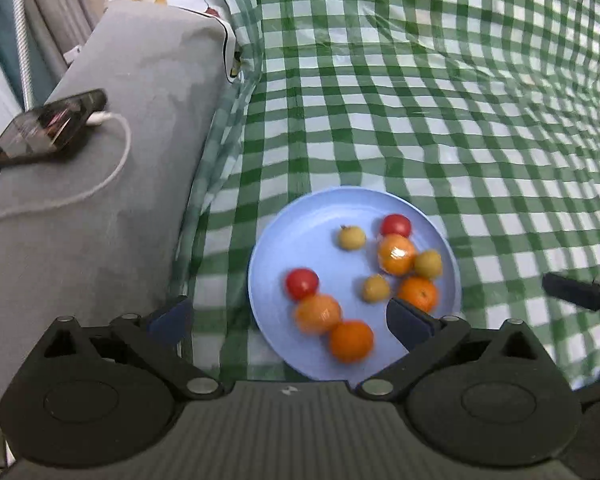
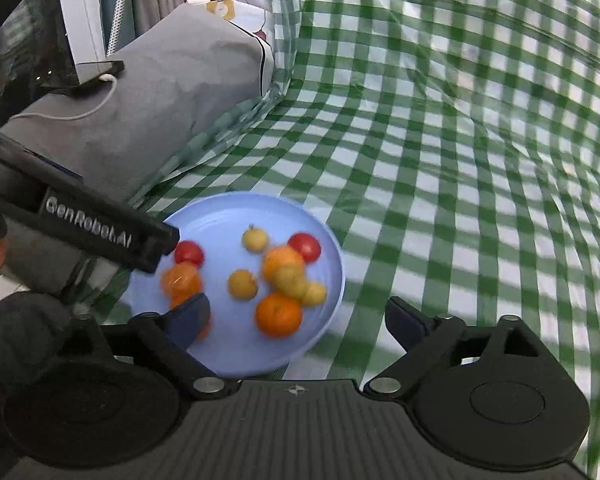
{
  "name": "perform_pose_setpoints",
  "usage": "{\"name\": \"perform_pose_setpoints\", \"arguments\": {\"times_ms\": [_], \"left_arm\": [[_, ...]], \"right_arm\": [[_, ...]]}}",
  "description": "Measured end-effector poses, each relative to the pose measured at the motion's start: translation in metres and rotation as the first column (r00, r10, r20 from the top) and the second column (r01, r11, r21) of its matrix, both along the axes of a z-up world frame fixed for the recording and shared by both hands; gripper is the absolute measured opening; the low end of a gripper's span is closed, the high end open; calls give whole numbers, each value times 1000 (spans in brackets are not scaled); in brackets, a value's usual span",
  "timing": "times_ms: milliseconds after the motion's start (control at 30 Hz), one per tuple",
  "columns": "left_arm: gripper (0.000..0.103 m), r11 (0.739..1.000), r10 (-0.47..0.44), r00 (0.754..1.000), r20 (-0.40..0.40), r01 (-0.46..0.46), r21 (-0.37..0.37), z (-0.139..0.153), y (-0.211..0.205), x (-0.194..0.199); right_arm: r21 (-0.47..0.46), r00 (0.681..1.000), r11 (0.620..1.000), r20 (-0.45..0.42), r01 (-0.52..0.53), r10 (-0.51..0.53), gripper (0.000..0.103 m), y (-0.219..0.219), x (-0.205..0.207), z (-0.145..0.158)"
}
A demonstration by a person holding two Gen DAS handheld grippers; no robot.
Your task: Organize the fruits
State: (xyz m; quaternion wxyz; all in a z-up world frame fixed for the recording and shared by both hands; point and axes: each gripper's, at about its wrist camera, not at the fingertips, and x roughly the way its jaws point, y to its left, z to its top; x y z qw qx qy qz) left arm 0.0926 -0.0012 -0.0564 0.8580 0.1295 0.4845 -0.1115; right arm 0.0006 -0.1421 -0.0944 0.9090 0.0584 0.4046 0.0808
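A round, smooth pale-blue plastic plate (image 1: 278, 240) lies on a wrinkled, glossy green-and-white checked tablecloth (image 1: 440, 100), just ahead of the left gripper (image 1: 290, 322), whose blue-padded jaws stand wide apart, holding nothing. The plate carries nine small round fruits: four glossy orange tangerines (image 1: 351, 340), two shiny red tomatoes (image 1: 302, 283) and three dull yellow fruits (image 1: 352, 237), all slightly blurred. The right gripper (image 2: 298, 320) also gapes empty, its left pad over the plate's near rim and its right pad over the cloth beside it. To the left, beyond the plate, sits a soft grey fabric cushion (image 1: 112, 168) bearing a dark phone (image 1: 52, 124) and a white cable (image 1: 112, 168).
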Motion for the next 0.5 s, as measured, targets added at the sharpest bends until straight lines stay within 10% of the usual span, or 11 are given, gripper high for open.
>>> {"name": "perform_pose_setpoints", "arguments": {"times_ms": [500], "left_arm": [[103,1000,28,996,83,-28,7,27,27,-95]], "right_arm": [[-25,993,996,82,86,-83,100,18,-81,41]]}}
